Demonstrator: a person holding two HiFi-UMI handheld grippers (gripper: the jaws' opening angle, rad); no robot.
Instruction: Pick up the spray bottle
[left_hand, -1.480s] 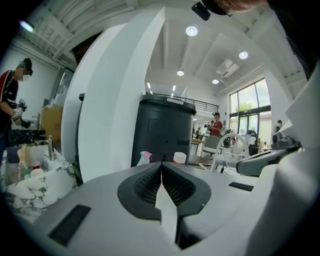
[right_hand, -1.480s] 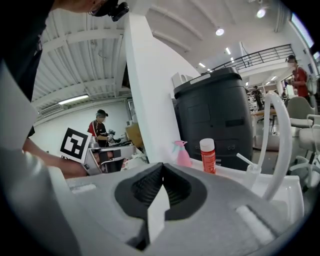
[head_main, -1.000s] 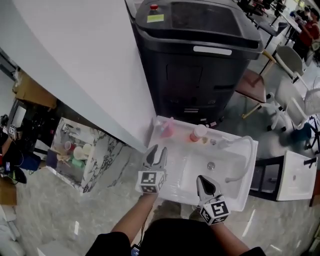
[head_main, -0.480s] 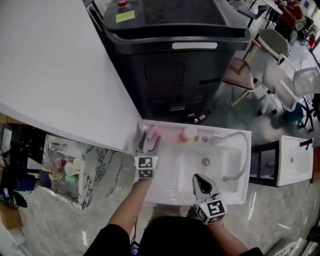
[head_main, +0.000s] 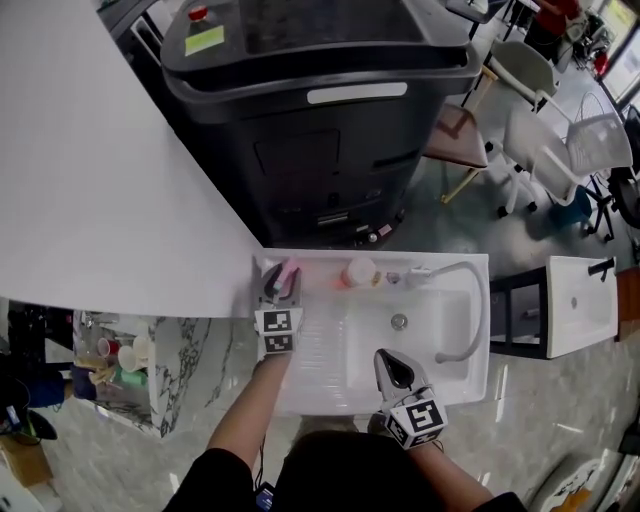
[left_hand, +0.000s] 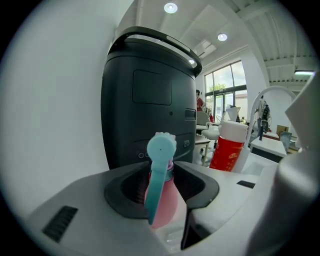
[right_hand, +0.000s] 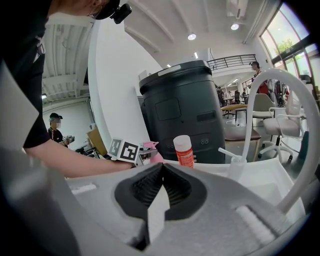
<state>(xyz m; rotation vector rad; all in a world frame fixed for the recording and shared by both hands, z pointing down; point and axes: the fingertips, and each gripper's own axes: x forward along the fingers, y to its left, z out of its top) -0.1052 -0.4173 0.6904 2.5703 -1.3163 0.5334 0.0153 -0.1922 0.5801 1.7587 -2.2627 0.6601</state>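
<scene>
A pink spray bottle (head_main: 288, 270) with a pale blue trigger stands upright at the far left corner of the white sink unit (head_main: 478, 350). My left gripper (head_main: 279, 286) reaches to it. In the left gripper view the spray bottle (left_hand: 165, 202) sits between the black pads (left_hand: 192, 184). The jaws are closing and both pads appear to touch its neck. My right gripper (head_main: 389, 366) hovers over the sink's near edge, shut and empty; its pads (right_hand: 172, 187) meet in the right gripper view.
A red bottle with a white cap (head_main: 357, 272) and a small pump dispenser (head_main: 415, 272) stand along the sink's back rim, and a curved faucet (head_main: 470, 300) arches at the right. A large black bin (head_main: 320, 120) rises behind the sink. A white wall (head_main: 100, 180) is at the left.
My left gripper moved forward to the sink's far left corner, opened wide, then began to close round the spray bottle. The right gripper drifted only a little.
</scene>
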